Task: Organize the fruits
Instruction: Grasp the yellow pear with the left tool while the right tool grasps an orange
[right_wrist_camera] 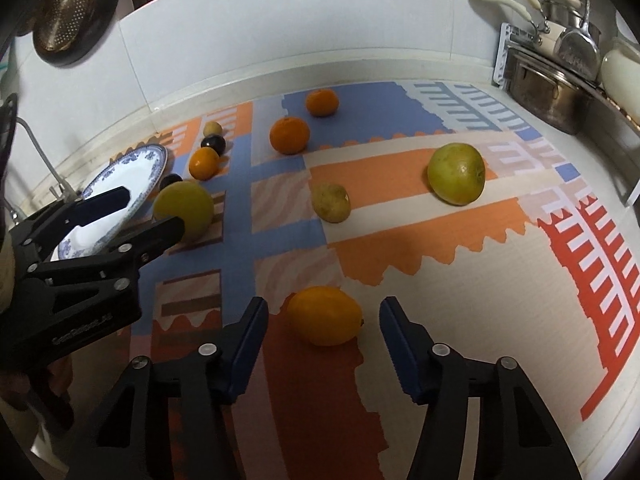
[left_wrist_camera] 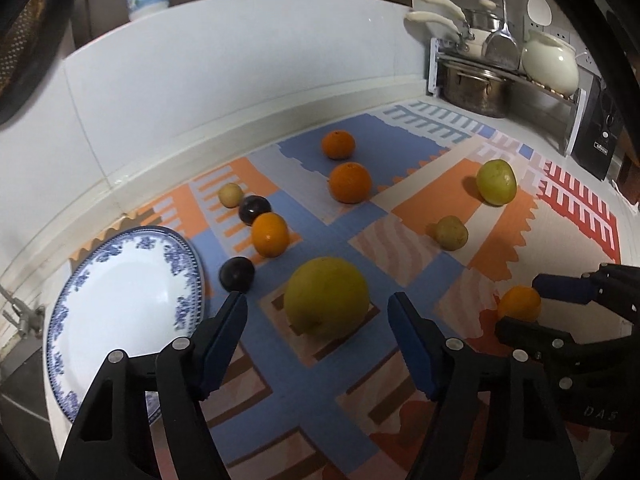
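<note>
Two grippers, each straddling its own fruit on the patterned mat; the left gripper, beside the plate, stands spread around the big yellow-green citrus, pads apart from it, no clear long axis; the right gripper gapes around the small orange, long axis across the jaws.

Oranges, yellow-green citrus, dark plums lie scattered on the patterned mat; blue-rimmed plate empty at left.
</note>
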Demonstrator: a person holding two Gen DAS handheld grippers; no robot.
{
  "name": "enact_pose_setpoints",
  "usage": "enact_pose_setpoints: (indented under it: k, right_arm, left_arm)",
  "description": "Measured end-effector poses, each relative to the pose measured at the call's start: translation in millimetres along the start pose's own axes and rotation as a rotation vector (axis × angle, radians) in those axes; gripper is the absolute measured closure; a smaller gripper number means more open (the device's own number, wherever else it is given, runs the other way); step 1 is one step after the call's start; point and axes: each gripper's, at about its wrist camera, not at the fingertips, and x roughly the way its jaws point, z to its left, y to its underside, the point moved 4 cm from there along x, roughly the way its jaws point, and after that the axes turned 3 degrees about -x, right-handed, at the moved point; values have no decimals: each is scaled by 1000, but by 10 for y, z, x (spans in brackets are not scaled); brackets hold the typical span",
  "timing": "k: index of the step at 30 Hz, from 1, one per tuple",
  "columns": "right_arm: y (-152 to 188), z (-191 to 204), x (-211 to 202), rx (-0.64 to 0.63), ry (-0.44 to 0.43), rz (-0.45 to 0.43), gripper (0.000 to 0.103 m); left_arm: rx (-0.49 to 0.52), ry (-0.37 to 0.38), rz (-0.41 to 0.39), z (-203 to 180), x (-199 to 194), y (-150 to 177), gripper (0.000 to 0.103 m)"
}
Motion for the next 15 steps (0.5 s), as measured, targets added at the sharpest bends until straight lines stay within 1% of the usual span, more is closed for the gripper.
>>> enact_pose_setpoints:
  k: [2, 5, 7, 10, 13, 14, 15]
  right_arm:
    - [4, -3, 25, 1, -5, 9, 50]
    - [9, 0, 52, 4, -10, 17, 54]
    - [3, 0, 68, 5, -13, 19, 60]
    - [-5, -10, 75, 8, -17, 17, 62]
    - [-20, -15, 82, 10, -22, 14, 62]
    - [-25, -17, 83, 9, -23, 12, 62]
    - [-30, -16, 83, 9, -24, 11, 62]
  left_arm:
    - [1, 4, 11, -8, 54, -11, 33]
    - [1, 11, 23, -11, 119, -15, 37]
    - [0, 16, 32, -15, 158, -10, 39]
    - [-1, 21, 47, -22, 210, 4, 43]
    - [-5, 19, 46, -19, 233, -3, 47]
    - [-4, 19, 49, -19, 244, -5, 52]
    - [-4, 16, 51, -16, 248, -5, 53]
